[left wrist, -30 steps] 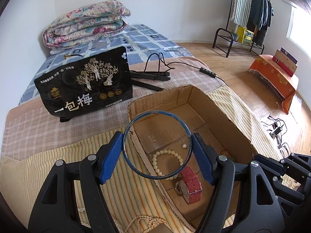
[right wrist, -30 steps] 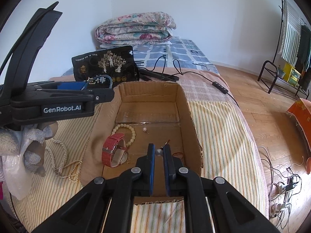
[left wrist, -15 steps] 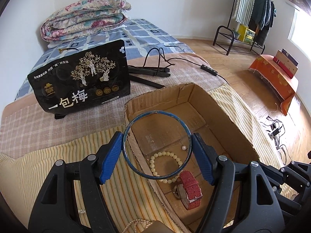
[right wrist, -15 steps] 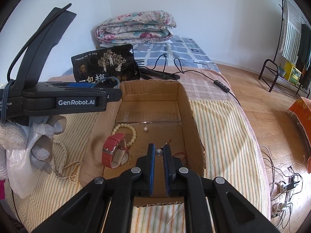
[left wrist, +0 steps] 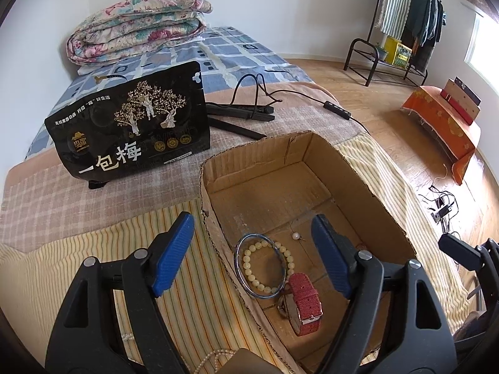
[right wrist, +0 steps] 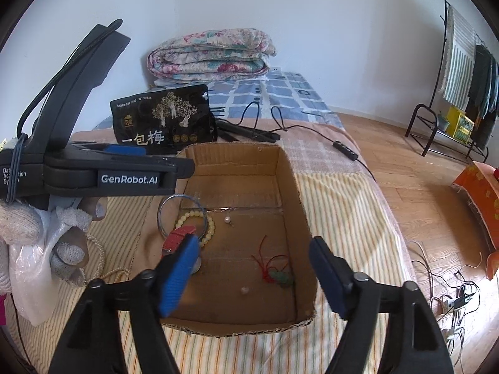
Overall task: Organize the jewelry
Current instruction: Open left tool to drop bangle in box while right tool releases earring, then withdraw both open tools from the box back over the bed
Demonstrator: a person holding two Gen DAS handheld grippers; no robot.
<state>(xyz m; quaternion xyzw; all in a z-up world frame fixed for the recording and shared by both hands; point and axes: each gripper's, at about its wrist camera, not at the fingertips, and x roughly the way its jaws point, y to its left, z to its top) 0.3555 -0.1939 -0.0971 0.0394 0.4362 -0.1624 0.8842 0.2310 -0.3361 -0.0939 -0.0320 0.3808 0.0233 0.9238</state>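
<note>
Moved: bangle (left wrist: 260, 265) dropped from left gripper (left wrist: 252, 251) into box (left wrist: 389, 218), ringing the beads (left wrist: 265, 265).
Left gripper: jaws just widened, empty.
Right gripper (right wrist: 251, 272): jaws just sprang apart, empty.
Necklace (right wrist: 101, 261): outside box at 9 o'clock; soft, slippery, so pinch 1 bunched strand.

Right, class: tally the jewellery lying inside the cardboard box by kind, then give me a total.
Bangle: 1
Bead bracelet: 1
Watch: 1
Loose pearls: 2
Red-cord pendant: 1
Total: 6
</note>
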